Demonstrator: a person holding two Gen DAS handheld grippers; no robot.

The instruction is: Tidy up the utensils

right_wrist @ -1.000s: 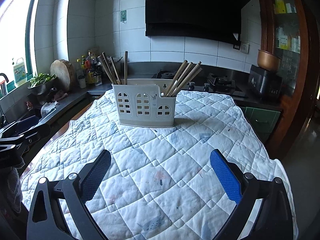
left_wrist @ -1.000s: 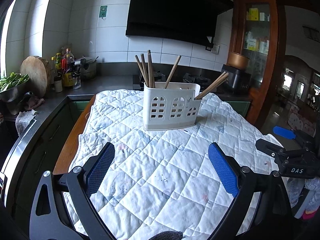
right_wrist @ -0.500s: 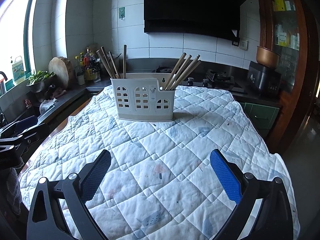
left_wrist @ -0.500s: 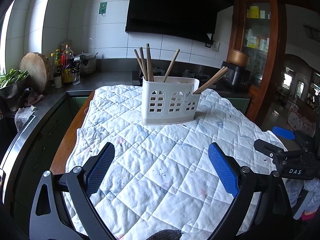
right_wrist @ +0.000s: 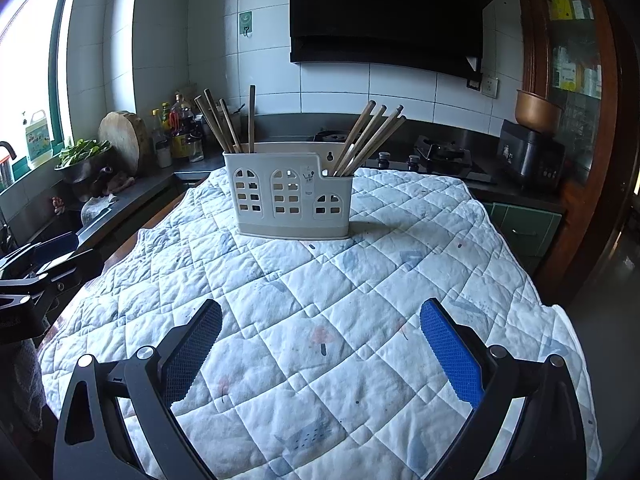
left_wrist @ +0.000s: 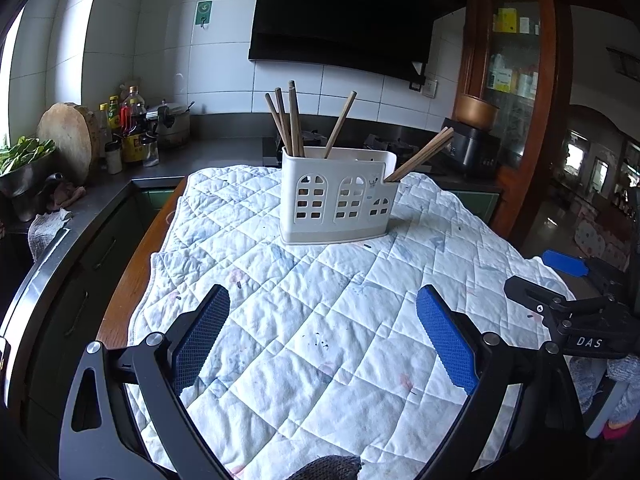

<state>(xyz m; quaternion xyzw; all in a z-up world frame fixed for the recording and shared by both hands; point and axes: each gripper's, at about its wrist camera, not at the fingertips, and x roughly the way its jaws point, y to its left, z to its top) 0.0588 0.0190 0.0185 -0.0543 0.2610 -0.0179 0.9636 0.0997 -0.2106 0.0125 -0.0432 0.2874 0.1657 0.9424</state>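
On the quilted cloth (right_wrist: 360,300), a white utensil holder (right_wrist: 290,196) stands upright, toward the far end. Chopsticks (right_wrist: 370,140) lean out of its right compartment, more chopsticks (right_wrist: 224,124) stick up from the left one. Left gripper (left_wrist: 322,332) is near the cloth's close edge, jaws wide apart, holding nothing. Right gripper (right_wrist: 320,344) same: spread wide, empty, well short of the holder.

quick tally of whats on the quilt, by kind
wooden chopsticks: 8
white utensil holder: 1
total: 9
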